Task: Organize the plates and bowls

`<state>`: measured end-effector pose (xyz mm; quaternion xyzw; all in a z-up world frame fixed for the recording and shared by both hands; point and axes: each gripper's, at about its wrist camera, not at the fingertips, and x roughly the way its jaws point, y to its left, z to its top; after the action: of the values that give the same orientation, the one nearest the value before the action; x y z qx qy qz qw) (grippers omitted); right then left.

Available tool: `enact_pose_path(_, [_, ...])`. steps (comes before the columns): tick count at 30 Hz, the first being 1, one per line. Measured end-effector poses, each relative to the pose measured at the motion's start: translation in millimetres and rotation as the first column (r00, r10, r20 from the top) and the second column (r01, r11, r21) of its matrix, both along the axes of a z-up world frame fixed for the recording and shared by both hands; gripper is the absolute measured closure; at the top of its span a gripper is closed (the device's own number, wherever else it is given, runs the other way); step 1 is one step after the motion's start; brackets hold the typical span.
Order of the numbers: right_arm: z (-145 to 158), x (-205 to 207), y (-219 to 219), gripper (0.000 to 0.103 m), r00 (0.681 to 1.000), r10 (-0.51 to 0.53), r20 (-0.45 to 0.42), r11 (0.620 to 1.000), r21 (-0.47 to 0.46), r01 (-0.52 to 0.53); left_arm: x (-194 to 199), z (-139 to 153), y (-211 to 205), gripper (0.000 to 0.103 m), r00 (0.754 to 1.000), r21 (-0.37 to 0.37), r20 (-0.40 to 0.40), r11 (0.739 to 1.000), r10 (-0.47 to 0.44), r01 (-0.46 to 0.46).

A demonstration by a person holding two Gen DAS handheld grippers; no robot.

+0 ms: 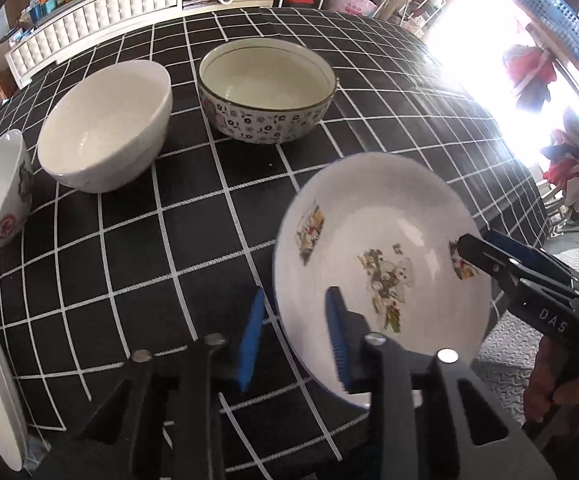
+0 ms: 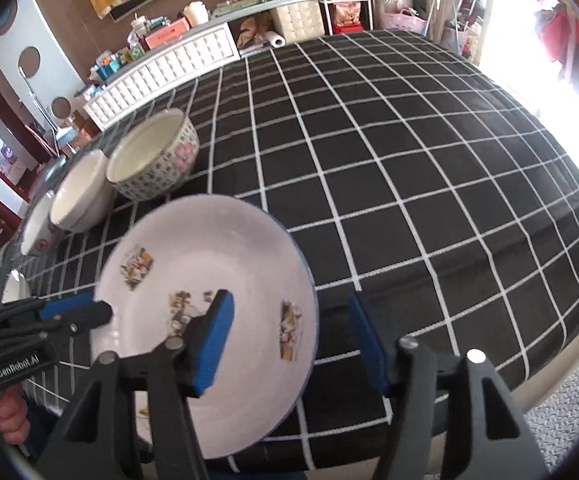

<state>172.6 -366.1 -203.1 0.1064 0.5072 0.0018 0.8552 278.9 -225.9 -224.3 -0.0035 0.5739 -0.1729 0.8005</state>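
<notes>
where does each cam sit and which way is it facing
Left wrist: on the left gripper, tilted down at the flowered plate and three bowls; right gripper and hand enter at right.
Right wrist: on the right gripper, tilted down over the same plate; left gripper enters at left.
Shared: plate, patterned bowl, checked tablecloth.

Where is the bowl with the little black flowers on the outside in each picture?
Left wrist view: the flowered bowl sits top centre on the checked tablecloth, right of the plain white bowl.
Right wrist view: the flowered bowl is at upper left, behind the big flowered plate.
Shared landmark: the plain white bowl beside it.
</notes>
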Motion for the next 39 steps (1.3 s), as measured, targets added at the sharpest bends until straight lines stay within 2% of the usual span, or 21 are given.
enact_pose_path(2, [-3.9,1.4,-1.9,0.052,1.000,0.012,-0.011,1.000,-0.009,-0.012,1.3,-4.7,-0.7,0.079,1.000,0.005,-0.010,1.000,0.003,-0.003])
enact_pose_path(4, [-7.1,2.3,-3.6,0.065,1.000,0.017,-0.012,1.000,-0.008,-0.017,1.7,-9.2,-2.6,0.085,1.000,0.007,-0.017,1.000,-0.001,0.001])
enact_pose_path(7, [-8.7,0.5,-7.7,0.075,1.000,0.005,0.000,1.000,-0.006,-0.005,2.6,-14.4,-3.6,0.090,1.000,0.006,-0.018,1.000,0.005,-0.005])
enact_pose_path(10, [-8.1,-1.2,-6.4,0.084,1.000,0.022,0.012,1.000,0.011,-0.023,1.9,-14.8,-5.2,0.090,1.000,0.004,-0.011,1.000,0.010,-0.010])
enact_pose_path(12, [-7.2,-2.8,-4.0,0.084,0.999,0.030,0.014,0.999,-0.015,-0.030,1.9,-15.0,-5.7,0.090,1.000,0.005,-0.009,1.000,0.009,-0.009])
enact_pose_path(20, [-1.5,-6.7,-4.6,0.084,1.000,0.016,0.003,1.000,-0.002,-0.016,-1.5,-13.7,-9.8,0.089,1.000,0.043,0.013,0.999,-0.016,0.015])
enact_pose_path(25, [8.5,-4.2,7.4,0.084,1.000,0.029,0.010,1.000,-0.002,-0.029,-8.7,0.8,2.1,0.089,0.999,0.042,0.035,0.999,-0.017,0.015])
enact_pose_path(31, [27.6,-5.4,35.1,0.084,0.998,0.060,0.029,0.998,-0.001,-0.060,-21.8,26.4,32.4,0.089,0.997,0.043,0.074,0.999,0.012,-0.015])
enact_pose_path(39, [49.1,-7.5,89.8,0.084,0.992,0.116,0.058,0.993,-0.007,-0.115,-48.3,56.2,96.0,0.089,0.989,0.036,0.122,0.995,0.088,-0.093])
